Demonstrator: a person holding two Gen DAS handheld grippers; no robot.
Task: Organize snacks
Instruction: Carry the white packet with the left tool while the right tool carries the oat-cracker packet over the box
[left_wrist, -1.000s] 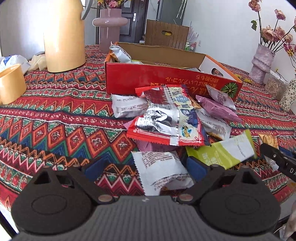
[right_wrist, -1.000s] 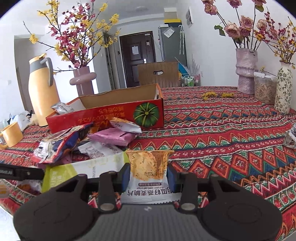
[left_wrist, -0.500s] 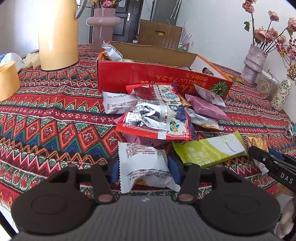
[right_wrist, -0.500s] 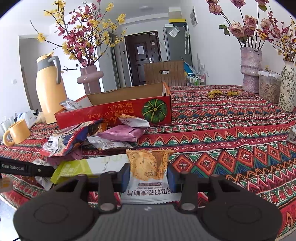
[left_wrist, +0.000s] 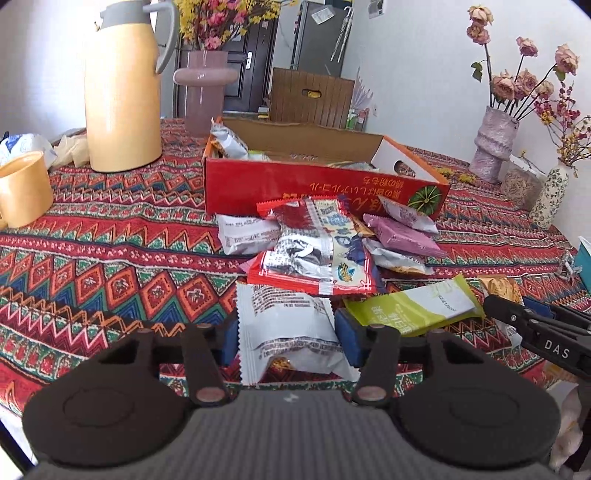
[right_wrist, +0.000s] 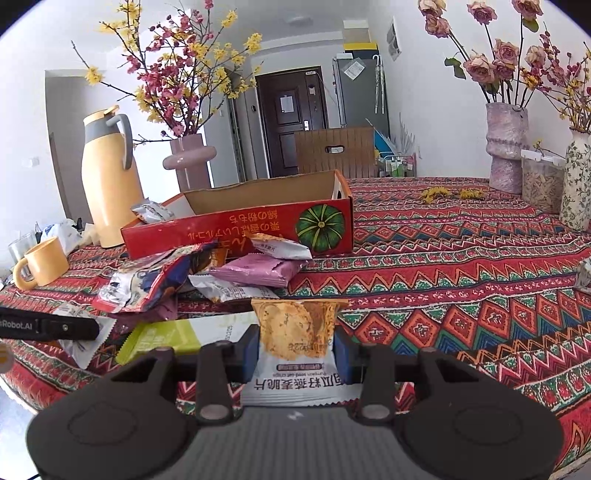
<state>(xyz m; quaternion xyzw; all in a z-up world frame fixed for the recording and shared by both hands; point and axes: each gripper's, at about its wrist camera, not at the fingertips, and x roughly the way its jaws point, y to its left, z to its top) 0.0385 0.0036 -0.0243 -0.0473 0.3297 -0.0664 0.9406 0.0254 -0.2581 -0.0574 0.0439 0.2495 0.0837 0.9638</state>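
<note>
My left gripper (left_wrist: 290, 338) is shut on a white snack packet (left_wrist: 284, 325), its blue pads pressing both sides, just above the tablecloth. My right gripper (right_wrist: 295, 350) is shut on an orange and white crisp packet (right_wrist: 295, 332). A pile of loose snacks lies ahead: a red and silver bag (left_wrist: 314, 254), a pink packet (left_wrist: 402, 236), a lime green bar (left_wrist: 413, 310). Behind them stands the open red cardboard box (left_wrist: 295, 184) with a few packets inside. The right gripper's black finger (left_wrist: 532, 325) shows at the right edge of the left wrist view.
A yellow thermos jug (left_wrist: 122, 96) and a yellow mug (left_wrist: 22, 188) stand at the back left. A pink vase (left_wrist: 203, 96) is behind the box. Vases with flowers (right_wrist: 506, 147) and a jar (right_wrist: 539, 181) stand at the far right. The patterned cloth (right_wrist: 461, 266) lies bare on the right.
My left gripper has gone from wide open to shut on the white packet and lifted it slightly. The right gripper still holds the orange packet.
</note>
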